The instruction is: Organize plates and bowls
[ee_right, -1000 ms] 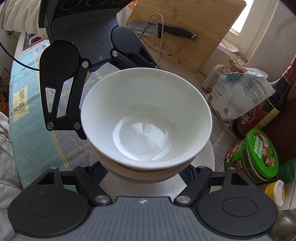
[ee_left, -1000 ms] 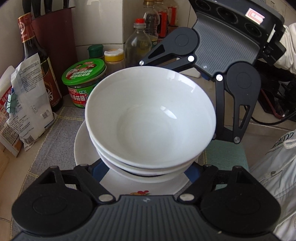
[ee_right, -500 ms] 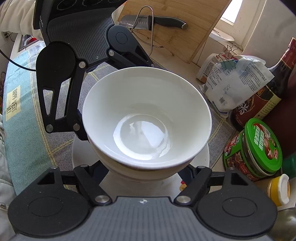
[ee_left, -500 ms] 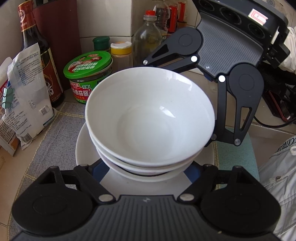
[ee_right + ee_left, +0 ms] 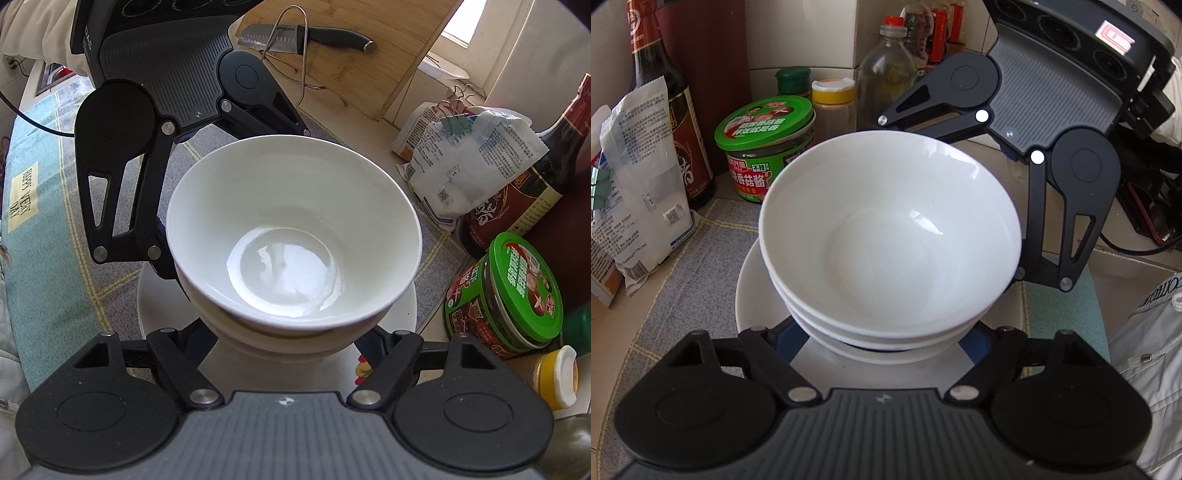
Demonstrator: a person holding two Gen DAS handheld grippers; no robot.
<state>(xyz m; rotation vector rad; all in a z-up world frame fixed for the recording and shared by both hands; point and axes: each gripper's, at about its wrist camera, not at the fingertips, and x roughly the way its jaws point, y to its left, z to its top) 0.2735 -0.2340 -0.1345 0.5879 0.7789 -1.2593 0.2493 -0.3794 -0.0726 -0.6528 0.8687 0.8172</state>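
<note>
A stack of three white bowls (image 5: 890,236) stands on a white plate (image 5: 753,295) on a grey mat. My left gripper (image 5: 886,343) straddles the foot of the stack from the near side. Its blue pads (image 5: 790,343) lie against the lowest bowl, and its fingertips are hidden under the bowls. From the opposite side my right gripper (image 5: 291,343) holds the same bowl stack (image 5: 291,236), its fingers shut against the lower bowls. A small red and yellow print shows on the plate (image 5: 155,306) by the right finger.
Close behind the plate stand a green-lidded jar (image 5: 764,147), a dark sauce bottle (image 5: 661,110), a clipped white packet (image 5: 635,177), a yellow-capped spice jar (image 5: 833,92) and a clear bottle (image 5: 886,74). A wooden board (image 5: 369,74) with a knife (image 5: 306,37) leans beyond the mat. A teal cloth (image 5: 37,221) lies alongside.
The stack and both grippers shifted slightly over the counter. The plate's print slipped out of the left wrist view and appeared in the right wrist view. Both grips look unchanged.
</note>
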